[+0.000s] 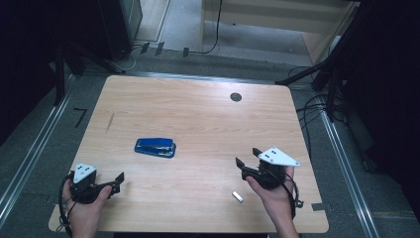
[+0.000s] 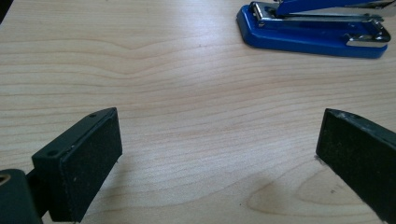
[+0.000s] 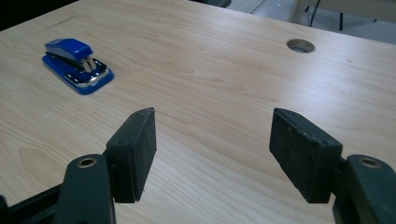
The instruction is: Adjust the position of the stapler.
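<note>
Both grippers stand with jaws apart and nothing between them: my left gripper (image 1: 118, 180) low at the table's seven o'clock edge, my right gripper (image 1: 247, 157) at about four o'clock, lifted off the light wooden table (image 1: 198, 119). My target, the blue metal-topped stapler (image 1: 155, 147), lies near centre, at one o'clock from the left gripper and ten o'clock from the right, its long axis running nine to three. I judge the left slightly nearer. A small silvery staple strip (image 1: 238, 197) lies just beside my right hand (image 1: 273, 196).

Black left gripper (image 1: 119, 179), right gripper (image 1: 246, 157); grey three-cornered top plates, black trailing cables, bare forearms.
</note>
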Tool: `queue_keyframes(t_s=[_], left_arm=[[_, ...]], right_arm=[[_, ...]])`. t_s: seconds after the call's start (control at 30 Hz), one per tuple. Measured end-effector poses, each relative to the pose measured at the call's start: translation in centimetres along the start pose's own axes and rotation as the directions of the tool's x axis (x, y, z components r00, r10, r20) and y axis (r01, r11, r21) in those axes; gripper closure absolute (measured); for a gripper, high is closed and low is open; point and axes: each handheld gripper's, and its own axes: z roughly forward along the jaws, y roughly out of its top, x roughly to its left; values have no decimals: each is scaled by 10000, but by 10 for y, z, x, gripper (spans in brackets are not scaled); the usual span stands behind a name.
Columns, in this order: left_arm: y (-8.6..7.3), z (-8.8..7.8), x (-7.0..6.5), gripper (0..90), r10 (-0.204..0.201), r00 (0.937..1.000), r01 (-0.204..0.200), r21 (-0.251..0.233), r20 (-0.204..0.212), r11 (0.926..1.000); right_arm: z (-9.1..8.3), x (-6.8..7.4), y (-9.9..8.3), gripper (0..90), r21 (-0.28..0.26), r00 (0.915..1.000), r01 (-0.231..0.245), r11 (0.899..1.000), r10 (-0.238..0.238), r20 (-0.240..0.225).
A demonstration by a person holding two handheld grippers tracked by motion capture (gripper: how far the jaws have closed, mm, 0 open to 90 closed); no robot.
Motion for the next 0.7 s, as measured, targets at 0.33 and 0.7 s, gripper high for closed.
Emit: queue_keyframes(t_s=[0.33, 0.7], left_arm=[[0, 0, -1, 31, 128, 9999, -128, 35, -26, 9999], [0, 0, 0, 51, 100, 9999, -100, -20, 72, 9999]], right_arm=[[35, 30, 25, 370, 106, 9945, 699, 9975, -689, -789], [75, 55, 42, 415, 357, 9719, 1421, 9892, -1325, -1947]])
